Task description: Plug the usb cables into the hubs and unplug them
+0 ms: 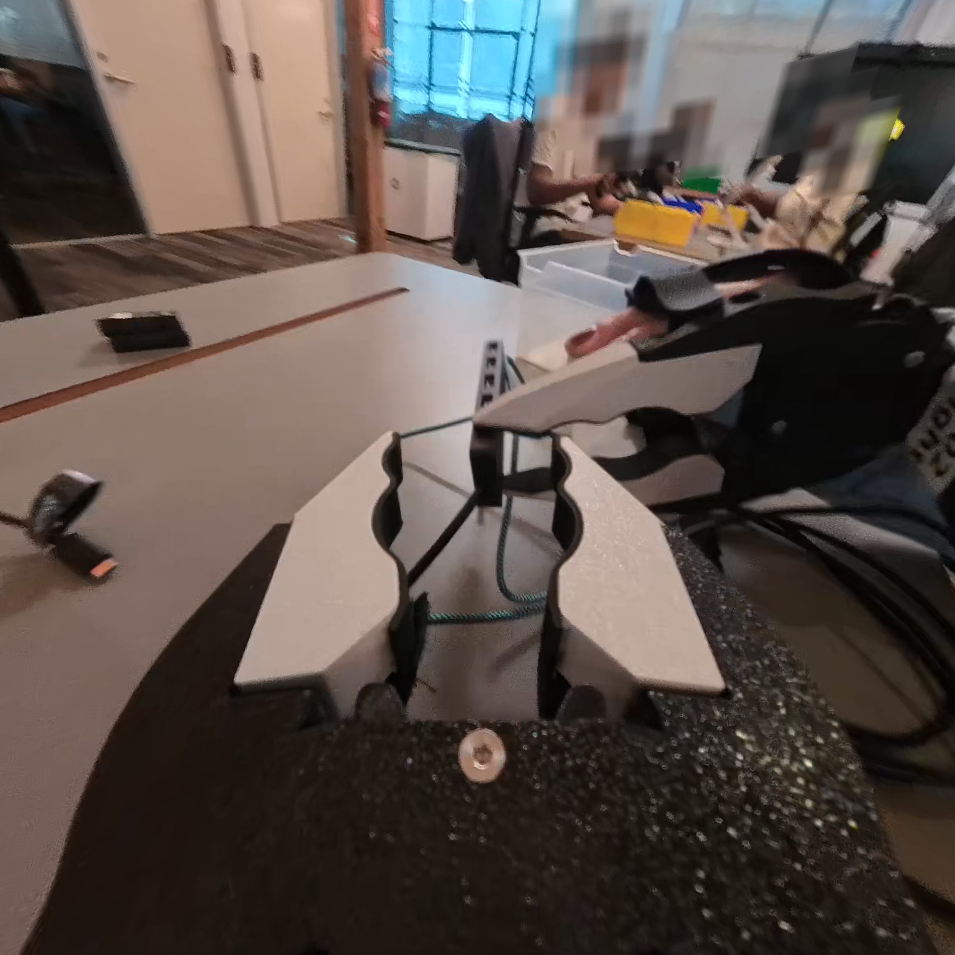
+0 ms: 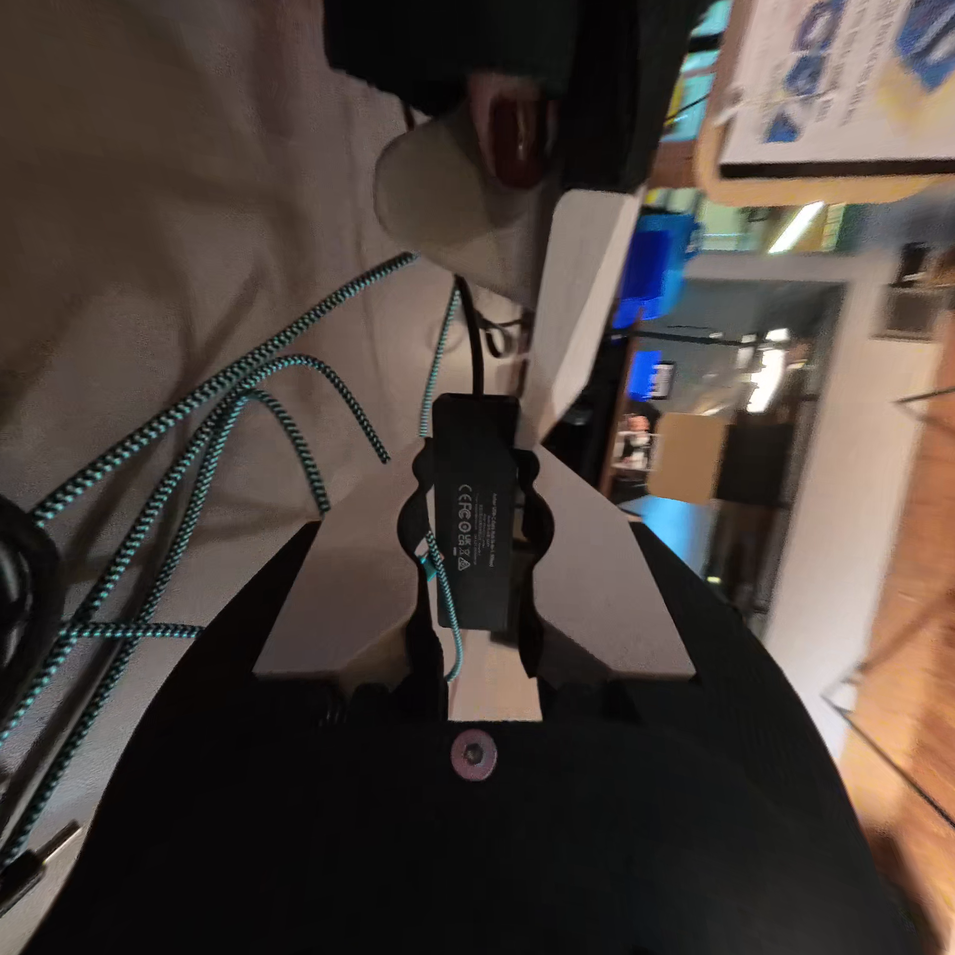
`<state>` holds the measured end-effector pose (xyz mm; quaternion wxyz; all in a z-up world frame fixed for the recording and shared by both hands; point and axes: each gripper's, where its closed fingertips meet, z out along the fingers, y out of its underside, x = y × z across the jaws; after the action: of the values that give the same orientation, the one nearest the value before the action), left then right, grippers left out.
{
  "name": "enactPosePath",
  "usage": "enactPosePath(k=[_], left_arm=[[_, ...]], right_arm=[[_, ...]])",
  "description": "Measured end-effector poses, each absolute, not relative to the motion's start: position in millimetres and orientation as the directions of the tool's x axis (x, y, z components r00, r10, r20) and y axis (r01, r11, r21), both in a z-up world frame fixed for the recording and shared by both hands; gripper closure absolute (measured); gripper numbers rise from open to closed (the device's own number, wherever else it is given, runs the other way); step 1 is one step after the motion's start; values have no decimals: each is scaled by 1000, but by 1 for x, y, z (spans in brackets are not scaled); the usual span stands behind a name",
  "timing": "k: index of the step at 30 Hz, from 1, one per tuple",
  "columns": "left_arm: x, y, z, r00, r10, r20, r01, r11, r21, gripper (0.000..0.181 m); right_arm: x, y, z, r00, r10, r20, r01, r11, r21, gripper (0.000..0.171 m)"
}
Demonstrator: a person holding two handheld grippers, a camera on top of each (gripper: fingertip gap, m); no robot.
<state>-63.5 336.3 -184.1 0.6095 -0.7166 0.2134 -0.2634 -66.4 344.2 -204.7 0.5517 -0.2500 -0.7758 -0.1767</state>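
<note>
My right gripper [image 2: 475, 455] is shut on a black USB hub [image 2: 475, 517], clamping its long sides, with the hub's black lead running off the far end. In the left wrist view the right gripper [image 1: 483, 418] reaches in from the right and holds the hub [image 1: 486, 393] upright on edge just beyond my left gripper [image 1: 475, 444]. The left gripper's jaws stand wide apart. A teal braided cable [image 1: 486, 615] crosses the gap between its fingers and a dark piece sits at the left pad. More teal cables [image 2: 217, 413] lie looped on the table.
On the grey table [image 1: 206, 413], a second black hub [image 1: 142, 330] lies far left and a black coiled lead with a plug [image 1: 72, 522] lies near left. Clear bins [image 1: 584, 274] and yellow bins [image 1: 656, 222] stand behind. A metal plug [image 2: 51, 847] lies at lower left.
</note>
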Motion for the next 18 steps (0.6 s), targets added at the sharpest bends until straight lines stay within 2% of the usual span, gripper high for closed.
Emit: enactPosePath(k=[1,3,6,8,9,10,12,15,16,18], left_arm=[[-57,331,-187,740,-665,104,-16,-173,-985,126],[-47,323,-194,691,-718,84,-74,-186,-980,126],[-40,321,-195,666,-743,65,-94,-170,-981,127],[-35,318,-192,653,-757,29,-110,-133,-985,133],[-32,317,-191,647,-762,13,-118,-117,-986,138],[-31,316,-190,646,-763,-7,-128,-99,-987,142],[-27,312,-187,628,-777,-45,-144,-59,-988,158],[-26,308,-187,615,-784,-80,-174,-36,-984,165],[-28,310,-189,626,-773,-102,-198,-31,-980,172],[-32,315,-194,657,-721,-220,-300,18,-954,173]], right_arm=[[-63,342,-200,-235,135,962,571,820,24,140],[-57,338,-192,-175,43,984,558,828,63,140],[-51,329,-186,-120,28,992,537,843,41,141],[-51,321,-184,-113,-12,994,515,854,69,63],[-51,317,-184,-117,-31,993,501,861,86,67],[-52,313,-184,-118,-42,992,487,868,94,141],[-53,304,-186,-129,-41,991,455,885,96,140],[-50,299,-185,-140,-34,990,444,891,93,140],[-48,298,-186,-156,17,988,447,893,55,140],[-40,294,-189,-206,291,934,498,853,-155,146]])
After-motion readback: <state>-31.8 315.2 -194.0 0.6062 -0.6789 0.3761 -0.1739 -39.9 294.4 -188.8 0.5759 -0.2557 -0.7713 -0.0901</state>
